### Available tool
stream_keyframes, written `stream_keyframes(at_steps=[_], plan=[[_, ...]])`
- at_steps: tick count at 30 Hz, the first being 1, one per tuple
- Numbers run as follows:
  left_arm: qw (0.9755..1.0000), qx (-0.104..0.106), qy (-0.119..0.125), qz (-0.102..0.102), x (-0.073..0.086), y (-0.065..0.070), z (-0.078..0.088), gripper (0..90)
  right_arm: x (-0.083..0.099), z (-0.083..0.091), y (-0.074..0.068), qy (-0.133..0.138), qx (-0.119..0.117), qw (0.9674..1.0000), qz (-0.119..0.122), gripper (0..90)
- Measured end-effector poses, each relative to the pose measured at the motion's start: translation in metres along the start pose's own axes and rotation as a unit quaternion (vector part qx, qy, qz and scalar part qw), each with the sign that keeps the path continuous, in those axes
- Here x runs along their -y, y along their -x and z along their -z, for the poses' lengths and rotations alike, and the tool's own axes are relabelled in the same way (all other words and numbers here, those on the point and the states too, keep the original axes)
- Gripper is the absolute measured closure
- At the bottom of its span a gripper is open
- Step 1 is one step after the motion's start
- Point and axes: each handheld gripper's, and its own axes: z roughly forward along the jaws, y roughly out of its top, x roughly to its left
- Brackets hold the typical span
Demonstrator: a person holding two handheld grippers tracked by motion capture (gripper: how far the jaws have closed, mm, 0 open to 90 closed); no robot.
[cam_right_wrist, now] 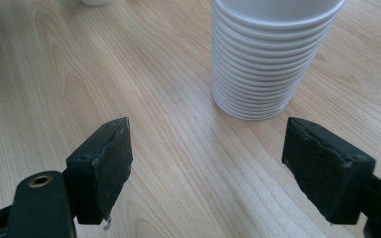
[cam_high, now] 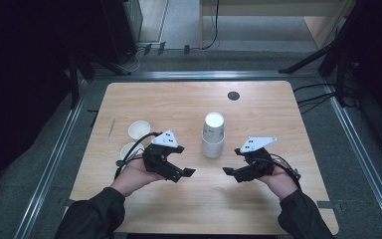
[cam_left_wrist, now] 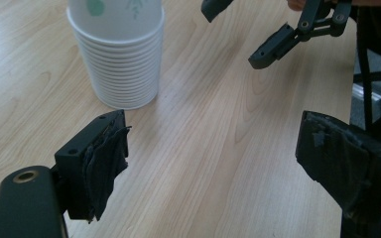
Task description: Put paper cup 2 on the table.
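Observation:
A stack of white paper cups (cam_high: 213,135) stands upside down near the middle of the wooden table (cam_high: 179,102), its many rims piled at the bottom. In the left gripper view the cup stack (cam_left_wrist: 118,59) is ahead and to the left; in the right gripper view the cup stack (cam_right_wrist: 270,54) is ahead and to the right. My left gripper (cam_high: 183,175) sits left of the stack and nearer the front edge, jaws open with nothing between them (cam_left_wrist: 213,158). My right gripper (cam_high: 232,174) faces it from the right, also open and holding nothing (cam_right_wrist: 208,163).
Two single white cups (cam_high: 139,129) (cam_high: 129,149) stand mouth up on the table's left side, just behind my left hand. A dark round grommet (cam_high: 233,95) sits near the far edge. The right gripper's jaws (cam_left_wrist: 278,44) appear across in the left gripper view.

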Motion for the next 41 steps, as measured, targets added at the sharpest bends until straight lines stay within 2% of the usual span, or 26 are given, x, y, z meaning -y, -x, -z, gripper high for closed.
stream_keyframes(at_steps=[2, 6, 12, 17, 22, 28, 35, 39, 41], plan=[[1.0, 0.004, 0.002, 0.007, 0.001, 0.002, -0.005, 13.9, 0.0, 0.0, -0.001, -0.002, -0.001, 1.0, -0.001, 20.1], [0.9999, -0.012, -0.008, 0.004, 0.004, 0.007, -0.015, 13.9, -0.001, -0.002, -0.002, -0.003, -0.004, 1.0, 0.004, 20.1], [0.9997, -0.024, 0.009, -0.004, 0.01, 0.013, -0.027, 13.9, -0.001, -0.002, -0.004, -0.004, -0.007, 0.9999, 0.008, 20.0], [0.9997, -0.015, 0.017, -0.008, 0.011, 0.016, -0.032, 13.9, -0.001, -0.002, -0.004, -0.005, -0.007, 0.9999, 0.009, 20.0], [0.9989, -0.036, 0.015, -0.026, 0.013, 0.019, -0.035, 13.8, -0.001, -0.004, -0.006, -0.009, -0.009, 0.9998, 0.015, 20.0], [0.9986, -0.042, 0.007, -0.031, 0.015, 0.019, -0.04, 13.9, -0.001, -0.004, -0.009, -0.008, -0.015, 0.9997, 0.018, 19.9], [0.9988, -0.038, 0.005, -0.031, 0.016, 0.018, -0.041, 13.8, -0.001, -0.005, -0.01, -0.011, -0.015, 0.9997, 0.018, 19.9], [0.9973, -0.061, 0.006, -0.041, 0.017, 0.018, -0.043, 13.9, -0.001, -0.006, -0.01, -0.014, -0.014, 0.9996, 0.02, 19.9], [0.9981, -0.052, 0.001, -0.032, 0.017, 0.016, -0.044, 13.9, -0.001, -0.006, -0.009, -0.012, -0.013, 0.9996, 0.02, 19.9]])
